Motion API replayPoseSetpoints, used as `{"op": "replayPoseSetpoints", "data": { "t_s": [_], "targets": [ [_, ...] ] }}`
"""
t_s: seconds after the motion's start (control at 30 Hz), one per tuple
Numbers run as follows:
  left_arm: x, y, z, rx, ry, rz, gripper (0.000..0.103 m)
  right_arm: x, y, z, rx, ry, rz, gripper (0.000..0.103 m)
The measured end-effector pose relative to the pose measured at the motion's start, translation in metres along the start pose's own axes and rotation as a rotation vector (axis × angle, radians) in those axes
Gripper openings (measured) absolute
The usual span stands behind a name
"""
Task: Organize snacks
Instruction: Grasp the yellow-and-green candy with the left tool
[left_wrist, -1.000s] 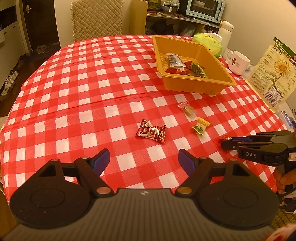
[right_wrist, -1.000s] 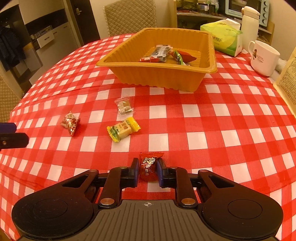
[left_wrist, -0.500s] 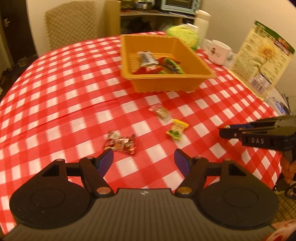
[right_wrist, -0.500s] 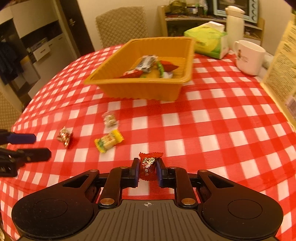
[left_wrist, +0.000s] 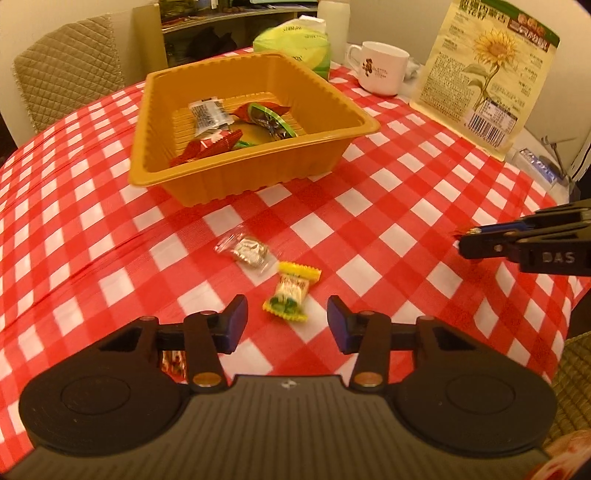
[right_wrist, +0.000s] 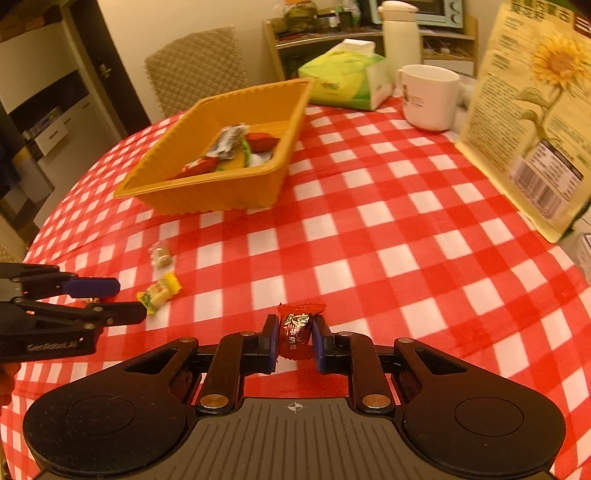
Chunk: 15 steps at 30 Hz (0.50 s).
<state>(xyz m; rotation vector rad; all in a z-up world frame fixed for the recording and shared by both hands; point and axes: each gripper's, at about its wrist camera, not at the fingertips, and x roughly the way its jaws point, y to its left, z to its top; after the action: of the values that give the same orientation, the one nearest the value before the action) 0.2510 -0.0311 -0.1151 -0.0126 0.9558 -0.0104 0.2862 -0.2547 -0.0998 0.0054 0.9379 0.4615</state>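
The right gripper (right_wrist: 294, 338) is pinching a red candy (right_wrist: 297, 329) between its pads, holding it above the cloth (right_wrist: 388, 229), with the orange tray (right_wrist: 207, 201) well ahead and to its left. The left gripper (left_wrist: 287, 324) is closing its jaws, which are standing at a middling width around a yellow candy (left_wrist: 290, 291) lying on the cloth; the pads are not yet touching the wrapper. Just beyond that, a clear-wrapped candy (left_wrist: 246, 252) is lying apart from it, and part of another wrapper (left_wrist: 173, 365) is showing under the left gripper's body. The tray is already holding several snacks.

Risks, as a judgement: the yellow candy is lying skewed to the jaws, so the closing pads may be catching only a crimped end, and the wrapper could be slipping or spinning out on the lift. The red candy is held by its lower part with the top sticking out; a quick swing toward the tray could be shaking it loose short of the rim. The two grippers are working near each other, so both heading for the tray together could be making them collide. The mug (right_wrist: 430, 96) and the sunflower packet (right_wrist: 535, 122) stand well to the right.
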Motion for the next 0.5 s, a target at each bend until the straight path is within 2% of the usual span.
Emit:
{"op": "replayPoseSetpoints", "data": {
  "t_s": [0.2, 0.3, 0.37, 0.5],
  "targets": [
    [0.019, -0.003, 0.009, 0.015, 0.025, 0.004, 0.04, 0.001, -0.014, 0.0, 0.031, 0.004, -0.014, 0.019],
    [0.026, -0.003, 0.012, 0.012, 0.036, -0.003, 0.035, 0.001, -0.019, 0.0, 0.04, 0.007, -0.017, 0.019],
    [0.03, -0.004, 0.013, 0.015, 0.048, -0.002, 0.029, 0.001, -0.021, 0.0, 0.044, 0.007, -0.018, 0.019],
    [0.032, -0.003, 0.016, 0.006, 0.047, -0.007, 0.024, 0.001, -0.024, 0.001, 0.048, 0.006, -0.019, 0.019]
  ]
}}
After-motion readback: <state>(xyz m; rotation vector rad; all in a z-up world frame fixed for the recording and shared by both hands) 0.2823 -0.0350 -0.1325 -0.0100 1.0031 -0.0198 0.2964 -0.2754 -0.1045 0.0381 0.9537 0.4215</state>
